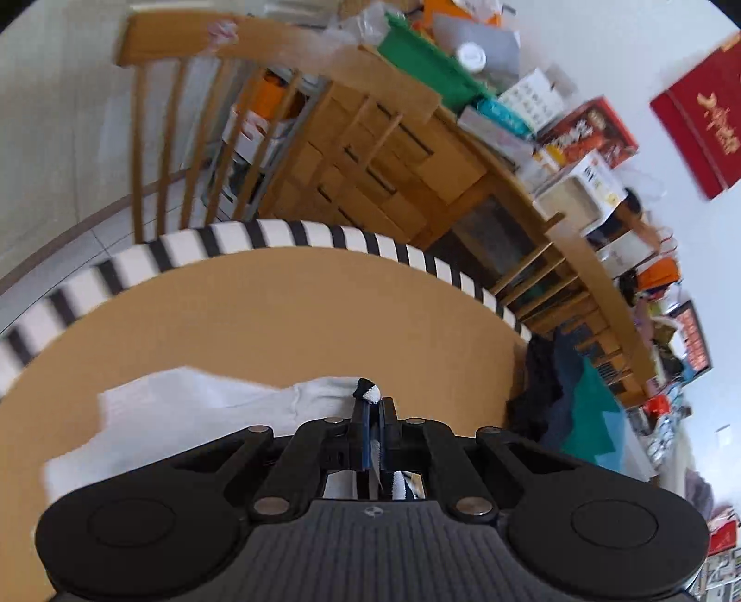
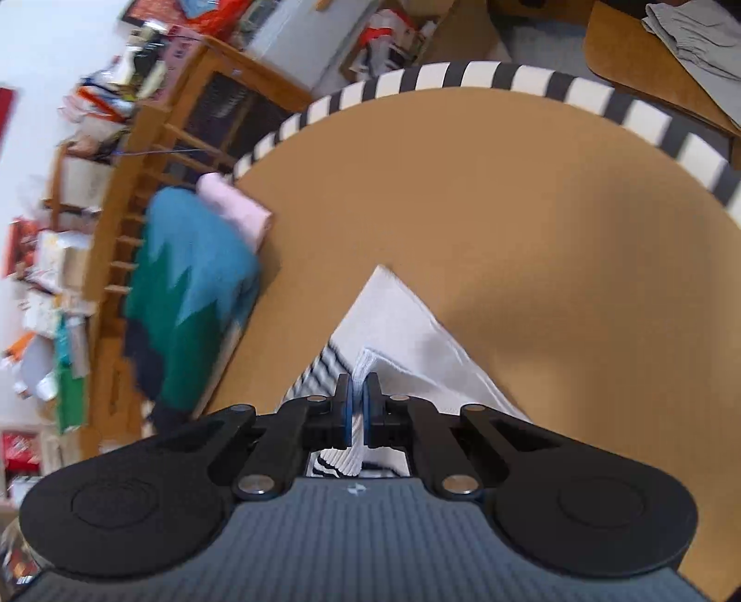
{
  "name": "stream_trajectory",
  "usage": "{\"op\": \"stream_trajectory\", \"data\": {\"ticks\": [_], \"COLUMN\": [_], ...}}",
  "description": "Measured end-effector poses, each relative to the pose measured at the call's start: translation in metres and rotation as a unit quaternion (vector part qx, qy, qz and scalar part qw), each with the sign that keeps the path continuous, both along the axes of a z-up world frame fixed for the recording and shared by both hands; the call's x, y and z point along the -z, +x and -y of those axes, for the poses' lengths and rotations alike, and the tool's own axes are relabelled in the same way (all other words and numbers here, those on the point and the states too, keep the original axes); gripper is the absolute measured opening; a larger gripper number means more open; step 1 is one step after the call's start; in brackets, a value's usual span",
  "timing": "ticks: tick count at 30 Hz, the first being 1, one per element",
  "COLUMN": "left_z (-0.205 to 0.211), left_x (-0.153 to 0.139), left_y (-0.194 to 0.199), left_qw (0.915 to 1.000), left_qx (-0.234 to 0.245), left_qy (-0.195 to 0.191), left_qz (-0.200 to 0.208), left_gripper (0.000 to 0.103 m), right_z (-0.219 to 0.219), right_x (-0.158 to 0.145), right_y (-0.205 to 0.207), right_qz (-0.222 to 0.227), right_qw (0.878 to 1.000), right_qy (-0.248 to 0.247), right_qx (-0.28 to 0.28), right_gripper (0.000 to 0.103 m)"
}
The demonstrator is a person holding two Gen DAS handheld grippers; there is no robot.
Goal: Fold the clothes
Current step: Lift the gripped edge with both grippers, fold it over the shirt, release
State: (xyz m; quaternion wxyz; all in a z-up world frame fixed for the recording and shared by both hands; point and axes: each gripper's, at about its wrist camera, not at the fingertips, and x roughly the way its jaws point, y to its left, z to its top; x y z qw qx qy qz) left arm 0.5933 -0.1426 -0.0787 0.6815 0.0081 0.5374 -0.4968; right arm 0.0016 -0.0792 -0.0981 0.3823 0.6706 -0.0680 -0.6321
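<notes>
- On the tan counter (image 2: 532, 222), near its front edge, lies a white garment (image 2: 407, 324) with a black-and-white striped part; its pointed corner is directed toward the striped far edge (image 2: 481, 74).
- Left tool (image 1: 373, 412): jaws closed narrow on a striped edge of the garment, which protrudes past the tips.
- Right tool (image 2: 357, 393): jaws closed narrow on a bunched white edge of the same garment.
- White cloth spreads flat toward the counter's left side in the left wrist view; part of it is already doubled over.
- Judgement: folding of this garment is in progress, with at least one fold formed and not yet finished or released.
- A teal and dark sweater (image 2: 194, 287) and a pink cloth (image 2: 236, 208) sit heaped at the counter's left edge; they appear unfolded and remain to be done.
- Grey fabric (image 2: 694, 37) lies on a separate surface beyond the far edge; its status cannot be determined.
</notes>
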Motion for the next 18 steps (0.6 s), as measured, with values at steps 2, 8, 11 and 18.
{"op": "stream_trajectory", "data": {"ticks": [2, 8, 11, 18], "left_z": [0.017, 0.032, 0.03, 0.056], "left_x": [0.014, 0.037, 0.042, 0.062], "left_y": [0.0, 0.011, 0.02, 0.022], "left_qw": [0.9999, 0.9994, 0.999, 0.9995], "left_qx": [-0.008, -0.011, -0.013, -0.015], "left_qy": [0.008, 0.016, 0.014, 0.019], "left_qz": [-0.003, -0.03, -0.04, -0.022], "left_gripper": [0.004, 0.004, 0.004, 0.004], "right_z": [0.017, 0.034, 0.035, 0.059], "right_x": [0.012, 0.006, -0.004, 0.023], "right_y": [0.0, 0.0, -0.005, -0.012], "right_qz": [0.0, 0.011, -0.003, -0.007], "right_qw": [1.0, 0.999, 0.999, 0.996], "right_qy": [0.011, -0.008, -0.013, 0.035], "right_qx": [0.017, 0.032, 0.042, 0.079], "right_gripper": [0.004, 0.004, 0.004, 0.004]}}
